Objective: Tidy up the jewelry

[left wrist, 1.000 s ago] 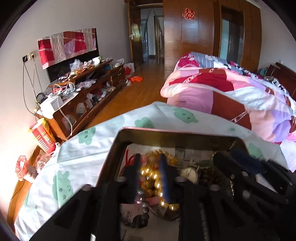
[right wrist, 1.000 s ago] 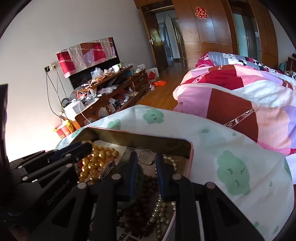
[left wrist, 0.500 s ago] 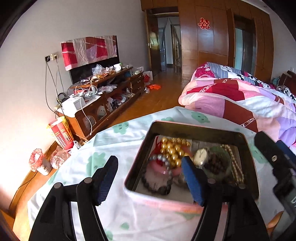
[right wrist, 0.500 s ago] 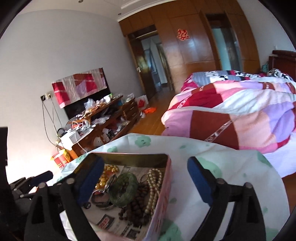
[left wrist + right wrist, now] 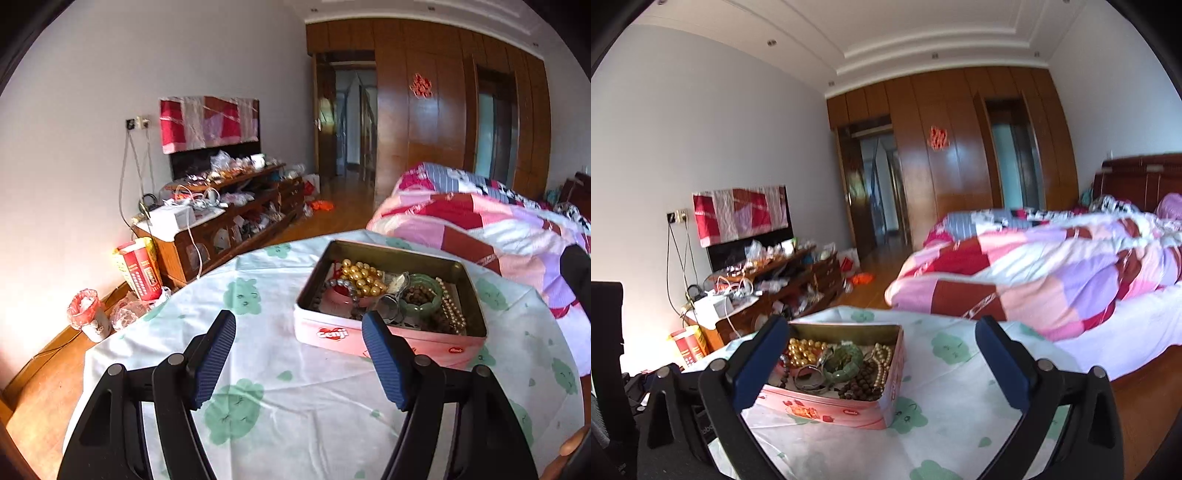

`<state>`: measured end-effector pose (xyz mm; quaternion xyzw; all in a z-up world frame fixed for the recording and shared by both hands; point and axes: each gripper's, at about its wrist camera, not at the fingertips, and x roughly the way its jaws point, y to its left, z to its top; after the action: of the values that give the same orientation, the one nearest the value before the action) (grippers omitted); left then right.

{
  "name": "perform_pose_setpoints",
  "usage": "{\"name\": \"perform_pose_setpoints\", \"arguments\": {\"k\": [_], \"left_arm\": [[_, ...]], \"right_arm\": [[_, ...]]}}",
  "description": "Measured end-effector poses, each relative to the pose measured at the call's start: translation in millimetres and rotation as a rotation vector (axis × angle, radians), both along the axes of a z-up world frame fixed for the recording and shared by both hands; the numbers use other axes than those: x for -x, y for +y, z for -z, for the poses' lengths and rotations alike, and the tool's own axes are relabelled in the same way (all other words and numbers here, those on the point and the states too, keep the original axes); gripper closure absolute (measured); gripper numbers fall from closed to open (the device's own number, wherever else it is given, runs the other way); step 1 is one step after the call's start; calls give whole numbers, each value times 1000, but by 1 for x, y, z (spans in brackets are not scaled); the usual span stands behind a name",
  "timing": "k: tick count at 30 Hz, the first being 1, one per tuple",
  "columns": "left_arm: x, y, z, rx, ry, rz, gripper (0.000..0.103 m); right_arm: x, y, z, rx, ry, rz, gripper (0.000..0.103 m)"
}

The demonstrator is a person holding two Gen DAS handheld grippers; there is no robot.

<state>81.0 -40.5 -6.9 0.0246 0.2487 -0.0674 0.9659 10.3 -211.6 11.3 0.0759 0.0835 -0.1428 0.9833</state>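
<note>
Apparently the sorting is close to finished: every piece in view already lies in the pink tin [image 5: 388, 338] on the tabletop [image 5: 258, 369], and no loose jewelry shows on the cloth around it. At left, the left hand-held gripper [image 5: 299, 354] hangs spread and empty just short of the tin's near wall. Inside lie gold beads [image 5: 360, 278], a green bangle [image 5: 846, 363] and a pearl strand [image 5: 450, 308]. At right, the right hand-held gripper [image 5: 879, 365], jaws just opened wide, holds nothing.
</note>
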Motion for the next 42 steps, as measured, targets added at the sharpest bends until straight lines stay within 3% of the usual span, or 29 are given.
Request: {"name": "perform_pose_setpoints", "arguments": {"k": [6,19,42], "left_arm": [[17,10,-3,25,-31,-20,32],[51,15,-21,18,-130,-19,31],[57,14,-21,7,-134,-24,30]], "right_arm": [[11,11,7,59,2,-3,0],[36,10,-1,28,-43,-5,0],[42,5,-6,12,-45,8,0]]}}
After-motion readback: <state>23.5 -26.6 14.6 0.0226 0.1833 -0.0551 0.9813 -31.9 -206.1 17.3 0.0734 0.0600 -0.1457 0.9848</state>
